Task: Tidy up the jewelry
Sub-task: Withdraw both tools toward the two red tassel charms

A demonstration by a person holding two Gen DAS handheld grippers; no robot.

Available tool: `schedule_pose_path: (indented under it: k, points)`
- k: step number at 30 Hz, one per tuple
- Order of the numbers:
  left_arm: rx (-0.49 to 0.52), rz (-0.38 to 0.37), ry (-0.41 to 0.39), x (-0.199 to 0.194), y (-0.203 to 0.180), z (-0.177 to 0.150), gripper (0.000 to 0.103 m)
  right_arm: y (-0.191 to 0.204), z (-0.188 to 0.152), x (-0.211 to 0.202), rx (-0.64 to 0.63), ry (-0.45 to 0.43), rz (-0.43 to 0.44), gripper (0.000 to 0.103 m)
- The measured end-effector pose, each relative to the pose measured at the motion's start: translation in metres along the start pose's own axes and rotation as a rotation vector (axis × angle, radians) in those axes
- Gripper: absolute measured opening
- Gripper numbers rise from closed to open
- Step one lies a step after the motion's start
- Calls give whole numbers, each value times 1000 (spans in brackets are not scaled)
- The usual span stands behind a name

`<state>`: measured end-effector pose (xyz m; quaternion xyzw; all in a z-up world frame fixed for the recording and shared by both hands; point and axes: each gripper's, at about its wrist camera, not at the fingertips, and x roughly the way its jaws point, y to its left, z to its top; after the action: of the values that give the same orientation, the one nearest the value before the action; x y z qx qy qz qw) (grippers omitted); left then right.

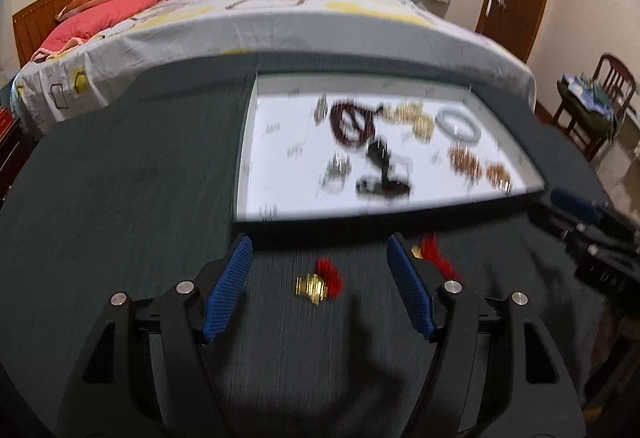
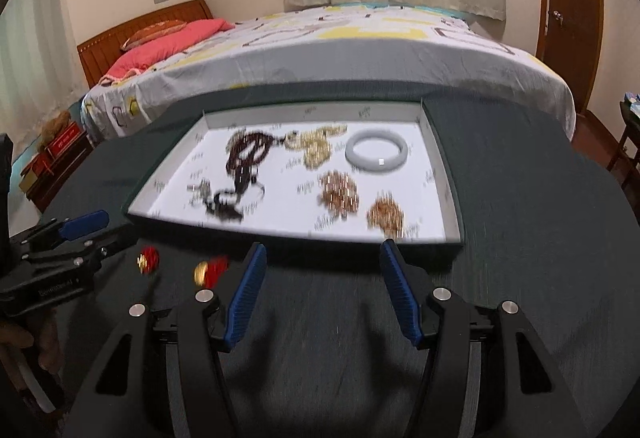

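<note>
Both claws gape over the dark counter (image 1: 120, 217).
Left claw (image 1: 320, 250) hangs open, empty, above a red-gold earring (image 1: 318, 282) at lower centre; right claw (image 2: 322, 258) open below the white tray (image 2: 248, 109).

The tray (image 2: 442, 173) is set on the worktop (image 2: 540, 238) before the bed (image 2: 360, 49) — two tasselled charms (image 2: 210, 272) are laid before it.

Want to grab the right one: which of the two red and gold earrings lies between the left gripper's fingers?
The earring lying between the open left gripper fingers; the other earring sits beyond its right finger.
</note>
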<state>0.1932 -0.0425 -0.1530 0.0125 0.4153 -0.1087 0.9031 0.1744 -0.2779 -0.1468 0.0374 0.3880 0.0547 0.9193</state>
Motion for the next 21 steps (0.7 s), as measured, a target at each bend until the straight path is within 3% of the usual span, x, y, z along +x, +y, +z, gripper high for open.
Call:
schedule_pose_path:
  k: [5,12,14,21]
  points:
    - [-8,10,37,5,2,-19,67,-4,-14,-3,6,25,-1,58]
    - [-2,33,55,15,3,-22,66,-13,-25,-5,27,37,-17,58]
    - [2,33,59,19,2,-20,58,-15,-26,-5,34,39,-19,58]
    - [6,22,71,29,2,-14,47,-16,-27,-2,34,47,-14,58]
